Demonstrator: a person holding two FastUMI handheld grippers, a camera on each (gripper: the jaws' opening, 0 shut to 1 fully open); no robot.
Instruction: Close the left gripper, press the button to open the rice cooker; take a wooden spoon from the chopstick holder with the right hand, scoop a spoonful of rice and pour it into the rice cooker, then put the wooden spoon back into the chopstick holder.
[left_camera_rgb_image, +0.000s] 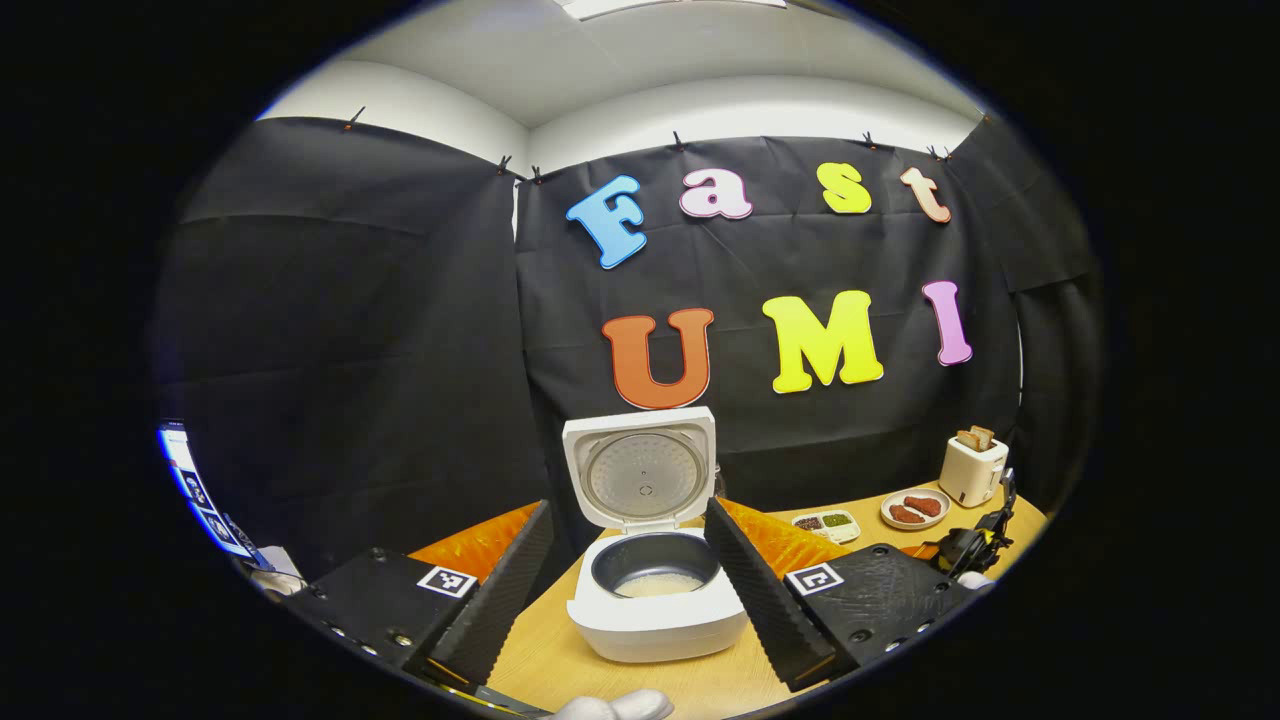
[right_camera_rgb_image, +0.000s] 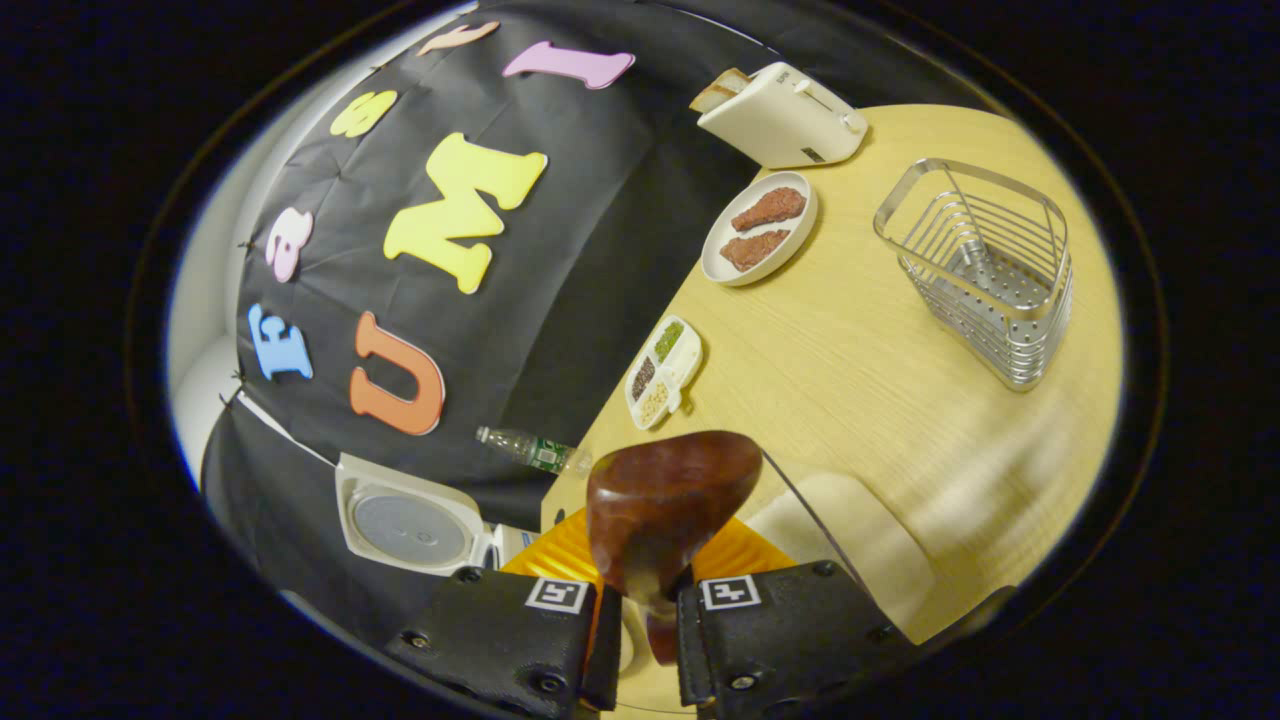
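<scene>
Right gripper (right_camera_rgb_image: 640, 640): pinching the wooden spoon (right_camera_rgb_image: 665, 510) by its handle, dark glossy bowl sticking up right in front of the lens.
Left gripper (left_camera_rgb_image: 625, 590): fingers spread wide, rice cooker (left_camera_rgb_image: 655, 600) between them.
Cooker: white, lid up, a bit of rice in the dark pot.
Chopstick holder (right_camera_rgb_image: 985, 270): wire basket, well apart.
Table (right_camera_rgb_image: 840, 370): light wood, toaster (right_camera_rgb_image: 785, 120) near the back.

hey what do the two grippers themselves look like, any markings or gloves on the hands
The left gripper has two long ribbed wedge jaws on textured black blocks with screws, each block bearing a square black-and-white marker; orange ridged parts sit behind them. A white glove shows at the bottom edge. The right gripper has the same black blocks, square markers, screws and orange ridged part.
</scene>
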